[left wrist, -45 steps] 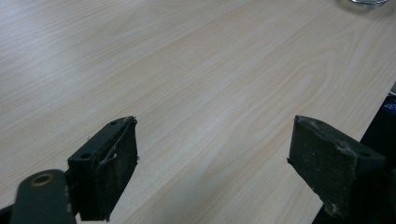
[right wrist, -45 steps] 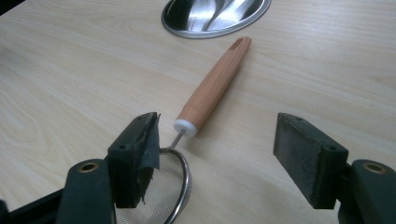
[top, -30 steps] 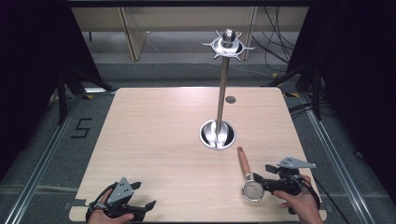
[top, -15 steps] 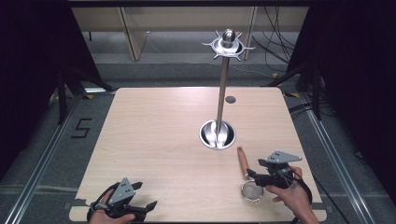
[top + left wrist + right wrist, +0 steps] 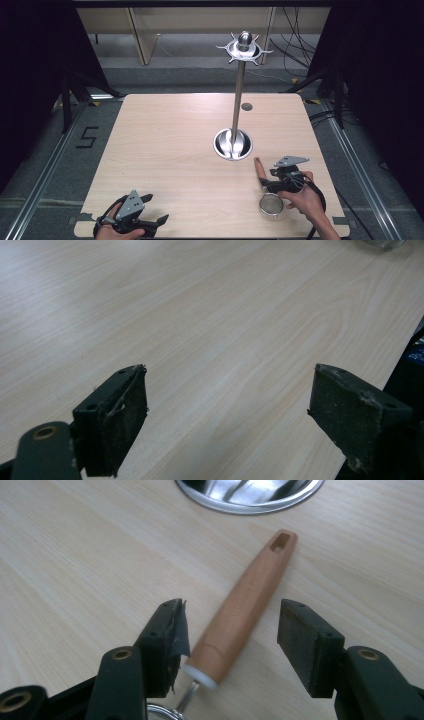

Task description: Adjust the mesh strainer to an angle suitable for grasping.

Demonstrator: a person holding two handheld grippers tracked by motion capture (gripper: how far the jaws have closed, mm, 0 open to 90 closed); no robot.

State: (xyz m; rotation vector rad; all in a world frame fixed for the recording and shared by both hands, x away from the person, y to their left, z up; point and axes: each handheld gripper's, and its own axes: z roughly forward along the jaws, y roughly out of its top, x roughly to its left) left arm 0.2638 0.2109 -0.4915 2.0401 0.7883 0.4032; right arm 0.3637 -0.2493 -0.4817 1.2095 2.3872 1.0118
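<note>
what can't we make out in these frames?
- Strainer mesh bowl: right gripper view, cut off by the bottom edge behind the jaws.
- Stand base: right gripper view, cropped by the top edge.
- Left gripper: high view, hand cut off at the bottom edge.

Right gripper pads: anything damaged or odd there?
Yes. In the right gripper view, the pad on the left jaw of the right gripper is frayed, its edge peeling away from the jaw. The strainer's wooden handle lies between the open jaws, untouched. The left gripper pad looks scuffed too.
</note>
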